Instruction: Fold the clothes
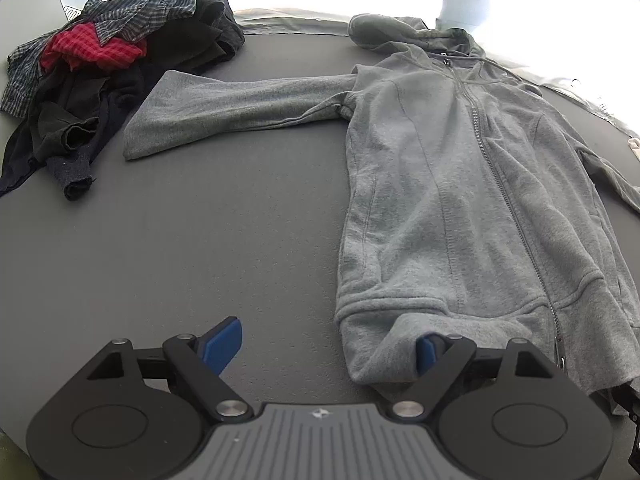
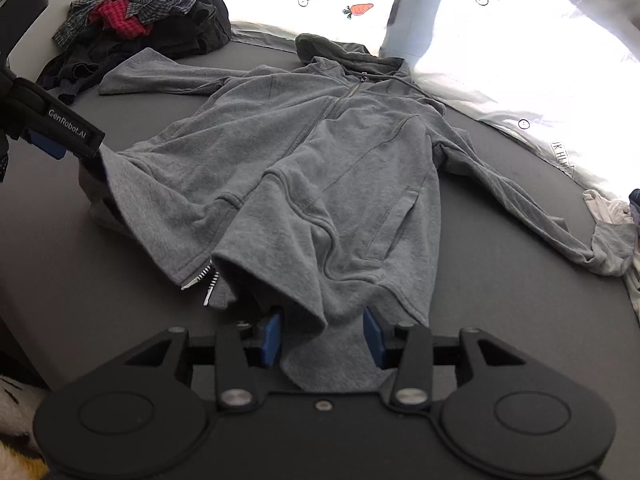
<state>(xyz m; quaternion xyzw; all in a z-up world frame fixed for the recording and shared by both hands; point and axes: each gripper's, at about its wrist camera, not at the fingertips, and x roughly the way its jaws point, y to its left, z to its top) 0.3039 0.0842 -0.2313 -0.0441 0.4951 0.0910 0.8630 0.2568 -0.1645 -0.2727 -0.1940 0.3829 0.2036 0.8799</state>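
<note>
A grey zip hoodie [image 2: 320, 168] lies front up and spread on the dark grey counter [image 1: 200, 240], hood toward the far edge, one sleeve stretched toward a heap of dark and checked clothes [image 1: 116, 64]. The left tongs [image 1: 324, 344] stand wide open at the hem's corner (gripping nothing). The right tongs [image 2: 322, 336] stand partly open, hem fabric loose between the pads.

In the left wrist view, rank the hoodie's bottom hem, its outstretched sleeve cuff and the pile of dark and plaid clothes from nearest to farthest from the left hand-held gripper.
1. Bottom hem: right, lying against the left hand-held gripper.
2. Sleeve cuff: middle, left of centre.
3. Pile of clothes: far left corner.
</note>
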